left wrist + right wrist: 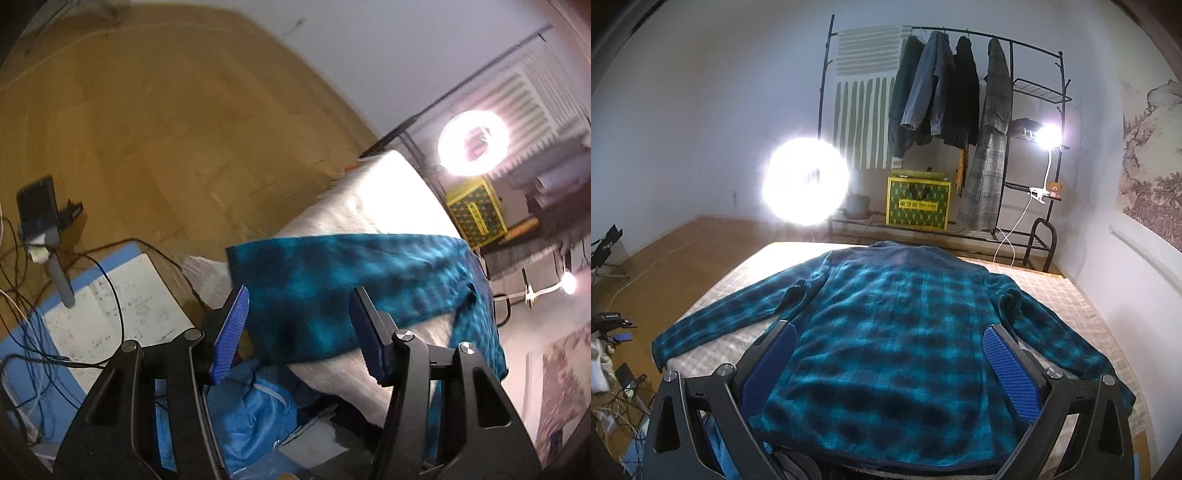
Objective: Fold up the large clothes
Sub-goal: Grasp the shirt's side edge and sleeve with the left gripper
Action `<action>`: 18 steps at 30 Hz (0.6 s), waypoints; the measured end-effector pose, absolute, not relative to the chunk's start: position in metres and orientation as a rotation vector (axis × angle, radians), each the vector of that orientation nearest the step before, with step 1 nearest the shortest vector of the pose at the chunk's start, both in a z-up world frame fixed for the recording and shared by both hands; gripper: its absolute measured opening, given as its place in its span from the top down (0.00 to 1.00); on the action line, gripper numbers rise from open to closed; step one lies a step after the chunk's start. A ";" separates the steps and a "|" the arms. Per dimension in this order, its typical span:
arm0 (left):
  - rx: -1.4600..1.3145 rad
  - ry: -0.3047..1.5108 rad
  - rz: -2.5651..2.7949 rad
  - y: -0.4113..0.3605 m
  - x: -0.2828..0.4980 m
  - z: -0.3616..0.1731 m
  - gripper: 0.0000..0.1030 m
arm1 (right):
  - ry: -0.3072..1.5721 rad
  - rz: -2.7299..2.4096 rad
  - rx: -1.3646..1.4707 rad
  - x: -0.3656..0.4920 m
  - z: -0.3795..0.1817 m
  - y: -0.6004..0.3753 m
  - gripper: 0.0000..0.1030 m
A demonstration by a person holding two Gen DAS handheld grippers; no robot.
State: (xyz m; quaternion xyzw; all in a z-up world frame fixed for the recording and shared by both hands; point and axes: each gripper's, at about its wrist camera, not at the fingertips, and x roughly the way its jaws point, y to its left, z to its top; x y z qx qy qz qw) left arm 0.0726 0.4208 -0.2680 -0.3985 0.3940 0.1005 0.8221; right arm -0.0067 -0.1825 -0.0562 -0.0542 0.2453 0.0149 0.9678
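Both claws stand parted, ribbed blue pads gripping nothing: the right claw (890, 365) hangs over the hem, the left claw (301, 328) over a sleeve end. The teal-and-black plaid fleece jacket (886, 332) lies flat, sleeves spread, on the pale quilted bed (1071, 295). Beyond stand a yellow-green box (918, 203), a glaring ring light (805, 181) and a black metal clothes rack (960, 92).

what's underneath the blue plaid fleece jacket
The blue-and-black plaid fleece jacket lies spread on a pale quilted mattress, bare around it. Whatever sits directly beneath the fabric is covered.
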 end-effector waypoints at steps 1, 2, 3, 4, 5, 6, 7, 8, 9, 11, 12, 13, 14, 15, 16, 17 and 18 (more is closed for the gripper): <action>-0.875 0.845 0.217 0.426 0.077 -0.277 0.44 | 0.501 0.029 -0.114 -0.006 -0.057 -0.181 0.01; -0.907 0.853 0.222 0.431 0.081 -0.286 0.44 | 0.509 0.027 -0.128 -0.005 -0.058 -0.179 0.01; -0.936 0.856 0.232 0.435 0.085 -0.294 0.44 | 0.509 0.027 -0.128 -0.005 -0.058 -0.179 0.01; -0.962 0.856 0.237 0.440 0.089 -0.302 0.44 | 0.513 0.026 -0.140 -0.004 -0.059 -0.176 0.01; -0.971 0.861 0.244 0.441 0.091 -0.306 0.44 | 0.516 0.026 -0.151 -0.004 -0.060 -0.175 0.01; -0.975 0.865 0.250 0.444 0.095 -0.312 0.44 | 0.518 0.025 -0.160 -0.003 -0.061 -0.173 0.01; -0.975 0.870 0.249 0.446 0.099 -0.317 0.44 | 0.521 0.023 -0.171 -0.003 -0.062 -0.171 0.01; -0.977 0.877 0.250 0.447 0.102 -0.322 0.44 | 0.527 0.021 -0.177 -0.001 -0.063 -0.169 0.01; -0.981 0.882 0.257 0.447 0.105 -0.325 0.44 | 0.530 0.022 -0.177 -0.001 -0.063 -0.168 0.01; -0.988 0.890 0.263 0.448 0.111 -0.334 0.44 | 0.535 0.022 -0.179 0.000 -0.063 -0.167 0.01; -0.989 0.898 0.280 0.448 0.114 -0.337 0.44 | 0.535 0.022 -0.179 0.000 -0.063 -0.167 0.01; -0.992 0.904 0.291 0.448 0.116 -0.341 0.44 | 0.536 0.022 -0.182 0.001 -0.063 -0.166 0.01; -1.002 0.907 0.293 0.450 0.118 -0.345 0.44 | 0.536 0.022 -0.189 0.001 -0.063 -0.165 0.01; -1.019 0.907 0.294 0.452 0.119 -0.349 0.44 | 0.536 0.022 -0.189 0.001 -0.063 -0.165 0.01; -1.041 0.902 0.291 0.453 0.120 -0.352 0.44 | 0.532 0.021 -0.197 0.001 -0.063 -0.164 0.01; -1.062 0.892 0.286 0.454 0.119 -0.354 0.44 | 0.532 0.021 -0.197 0.001 -0.063 -0.164 0.01; -1.076 0.876 0.288 0.455 0.119 -0.354 0.48 | 0.532 0.018 -0.202 0.000 -0.063 -0.164 0.01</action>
